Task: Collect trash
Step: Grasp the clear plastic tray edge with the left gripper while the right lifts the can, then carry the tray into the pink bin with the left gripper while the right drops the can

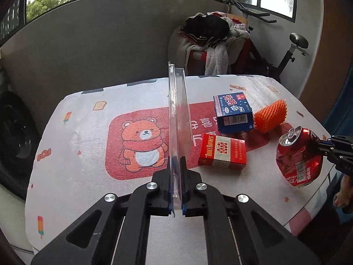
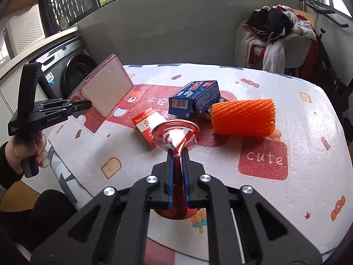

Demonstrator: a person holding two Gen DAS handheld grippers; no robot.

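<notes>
A: The tablecloth (image 1: 72,176) is white with an orange bear on a red patch, plus little toast and popsicle prints.

B: Yep. Crushed can (image 1: 297,156) is red, cigarette pack (image 1: 221,152) at center is red, white and gold, box (image 1: 233,112) is blue, foam net (image 2: 242,118) bright orange.

A: Plastic case (image 1: 178,114)'s clear.

My left gripper (image 1: 176,172) is matt black plastic with shiny metal bolts, and its jaws pinch a clear, glossy plastic case (image 1: 178,114). My right gripper (image 2: 177,161) clamps a crumpled red can (image 2: 176,133) of gleaming metal. On the table, a soft, matt printed cloth (image 2: 275,132) carries a spiky orange foam net (image 2: 242,118) and two smooth cardboard boxes, blue (image 2: 194,99) and red (image 1: 221,152).
</notes>
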